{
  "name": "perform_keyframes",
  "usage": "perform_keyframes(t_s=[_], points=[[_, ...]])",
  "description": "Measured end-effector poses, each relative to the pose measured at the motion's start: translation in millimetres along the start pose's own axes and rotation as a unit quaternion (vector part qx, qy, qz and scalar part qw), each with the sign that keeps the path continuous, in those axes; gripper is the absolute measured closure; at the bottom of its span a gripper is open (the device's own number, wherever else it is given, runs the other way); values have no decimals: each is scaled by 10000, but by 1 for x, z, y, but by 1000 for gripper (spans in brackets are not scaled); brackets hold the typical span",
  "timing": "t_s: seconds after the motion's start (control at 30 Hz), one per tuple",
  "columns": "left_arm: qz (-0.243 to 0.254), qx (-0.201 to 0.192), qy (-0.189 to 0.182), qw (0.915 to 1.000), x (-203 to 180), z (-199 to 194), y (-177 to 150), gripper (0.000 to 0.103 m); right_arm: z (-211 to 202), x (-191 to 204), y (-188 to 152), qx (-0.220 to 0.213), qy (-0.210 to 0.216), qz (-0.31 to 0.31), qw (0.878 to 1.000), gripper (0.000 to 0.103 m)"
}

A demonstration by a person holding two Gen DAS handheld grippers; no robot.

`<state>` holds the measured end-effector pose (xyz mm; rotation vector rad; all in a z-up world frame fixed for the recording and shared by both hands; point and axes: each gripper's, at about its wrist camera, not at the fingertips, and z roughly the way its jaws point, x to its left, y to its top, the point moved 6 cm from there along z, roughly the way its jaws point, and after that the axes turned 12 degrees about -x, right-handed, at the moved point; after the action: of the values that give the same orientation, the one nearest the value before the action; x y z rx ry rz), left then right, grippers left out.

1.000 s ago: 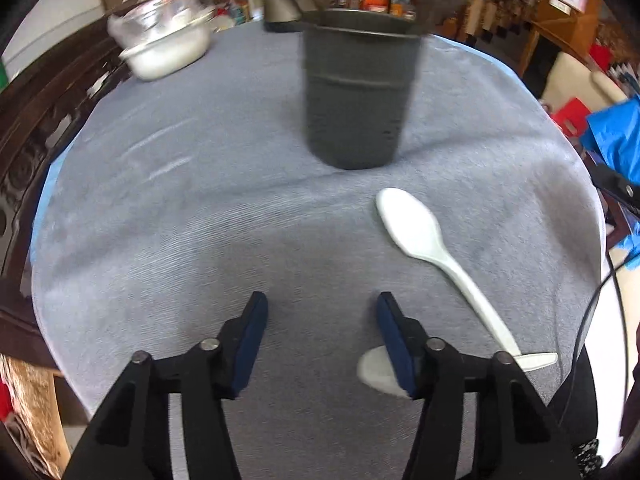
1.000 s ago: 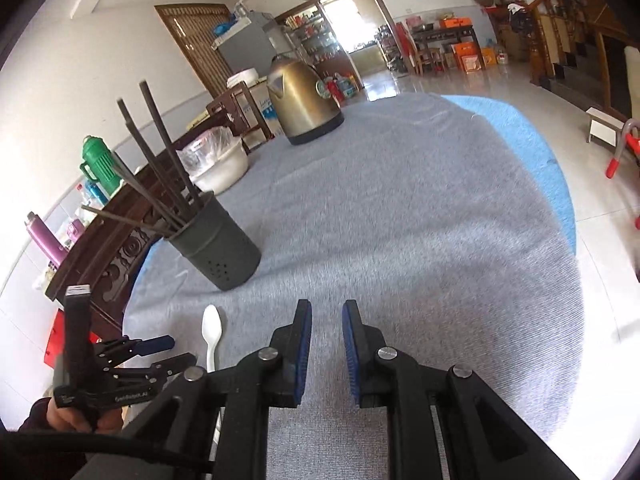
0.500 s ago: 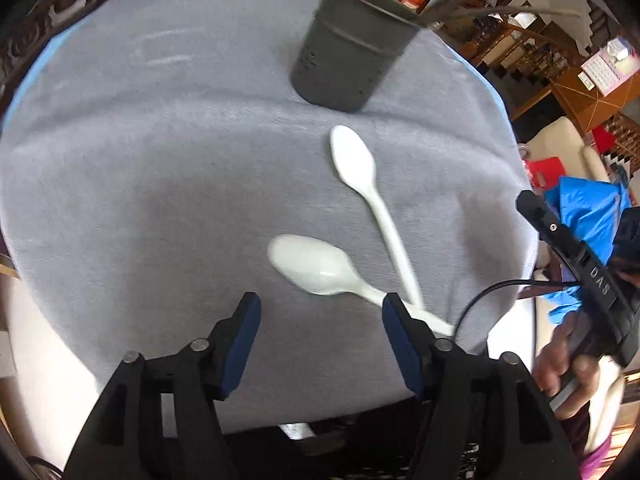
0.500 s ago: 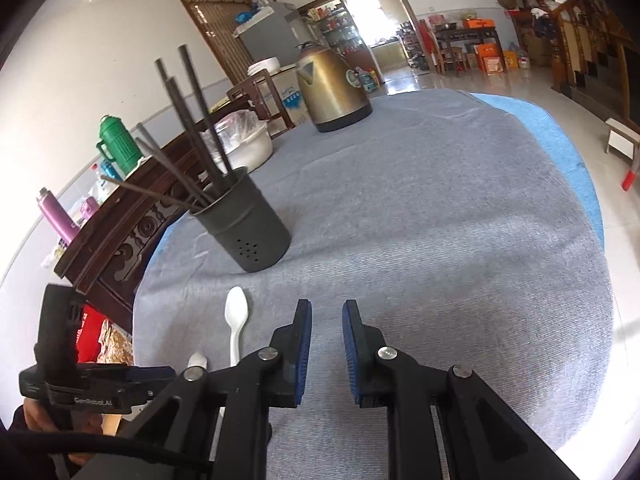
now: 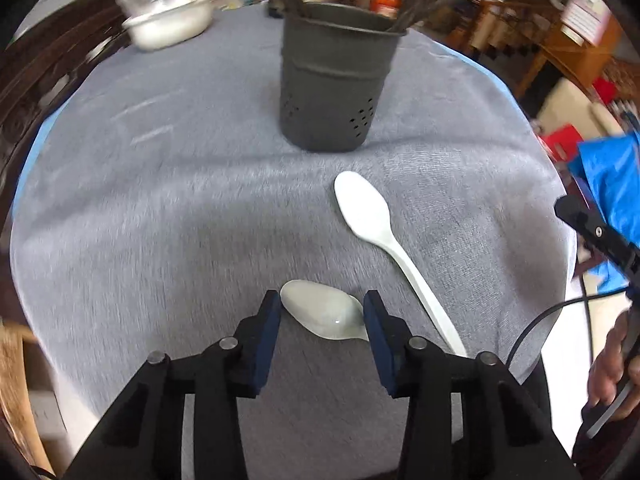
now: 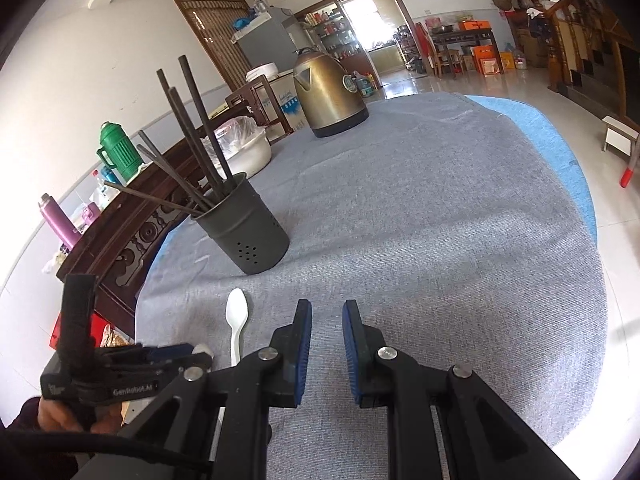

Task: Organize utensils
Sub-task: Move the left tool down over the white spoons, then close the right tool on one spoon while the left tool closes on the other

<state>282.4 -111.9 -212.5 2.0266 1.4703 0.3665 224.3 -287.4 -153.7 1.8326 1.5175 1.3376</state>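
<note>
Two white plastic spoons lie on the grey tablecloth near the table's front edge. My left gripper (image 5: 322,310) is open, its fingers on either side of the nearer spoon's bowl (image 5: 322,316), not closed on it. The longer spoon (image 5: 370,216) lies just right of it, bowl pointing at the dark utensil holder (image 5: 334,80), which holds several dark chopsticks. My right gripper (image 6: 324,322) is nearly closed with a narrow gap and holds nothing. It hovers over bare cloth right of the long spoon (image 6: 237,314) and the holder (image 6: 250,232). The left gripper (image 6: 188,354) shows there at the lower left.
A gold kettle (image 6: 328,94) stands at the far side of the table. A white bowl covered in plastic (image 5: 168,20) sits at the back left. A dark wooden sideboard (image 6: 132,220) runs along the left. The table edge (image 5: 536,360) is close on the right.
My left gripper has moved forward and lower, so its fingers now flank the nearer spoon's bowl. The right gripper has come slightly closer to the holder.
</note>
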Motion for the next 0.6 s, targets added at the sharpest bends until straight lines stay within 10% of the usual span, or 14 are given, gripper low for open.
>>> perform_keyframes(t_s=[0.2, 0.37, 0.6], points=[[1257, -39, -134, 9920, 17, 14, 26, 59, 11, 18, -7, 316, 246, -75, 9992, 85], [2437, -169, 103, 9696, 29, 25, 45, 59, 37, 43, -12, 720, 521, 111, 9960, 79], [1280, -195, -241, 9913, 76, -1, 44, 58, 84, 96, -14, 1143, 647, -433, 9904, 36]])
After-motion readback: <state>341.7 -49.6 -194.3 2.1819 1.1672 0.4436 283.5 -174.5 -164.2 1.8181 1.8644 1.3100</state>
